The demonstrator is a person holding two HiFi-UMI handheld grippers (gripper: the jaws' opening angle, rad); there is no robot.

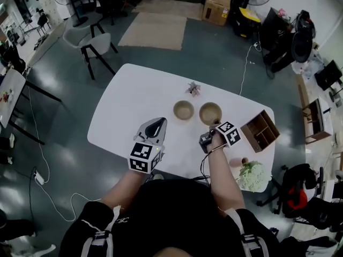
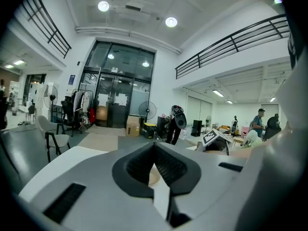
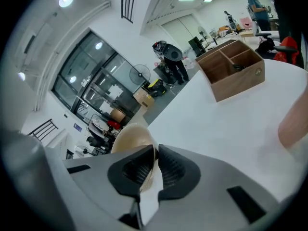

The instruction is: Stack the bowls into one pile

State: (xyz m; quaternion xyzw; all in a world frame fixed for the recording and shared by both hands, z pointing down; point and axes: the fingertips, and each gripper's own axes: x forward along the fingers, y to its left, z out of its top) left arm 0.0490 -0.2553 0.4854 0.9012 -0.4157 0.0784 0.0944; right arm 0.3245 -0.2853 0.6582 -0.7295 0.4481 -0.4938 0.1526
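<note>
Two tan bowls sit side by side mid-surface, just apart and not yet stacked: the left bowl (image 1: 183,110) and the right bowl (image 1: 210,113). White surface (image 1: 128,103).

Both bowls: round, matte beige-brown, plain, with an open mouth and a thin rim. Same size, by the look of it.

Right gripper (image 1: 214,125): clenched on the near rim of the right bowl. In the right gripper view the gripper (image 3: 155,151) has one pad inside and one outside the wall, and the bowl (image 3: 129,137) bulges out past the jaws. Cannot tell whether the bowl's base is clear of the surface.

Left gripper (image 1: 160,120): off to the left of the bowls, jaws closed together on nothing, confirmed in its own view (image 2: 154,146).

Handling, my judgement: rigid and light, likely ceramic or wood. The wall looks smooth, so a rim pinch may let it swing or slip. Keep the pinch deep over the rim. Chips if dropped, so nest it gently into the left bowl.

Wooden compartment box (image 1: 260,130) to the right, well clear.
</note>
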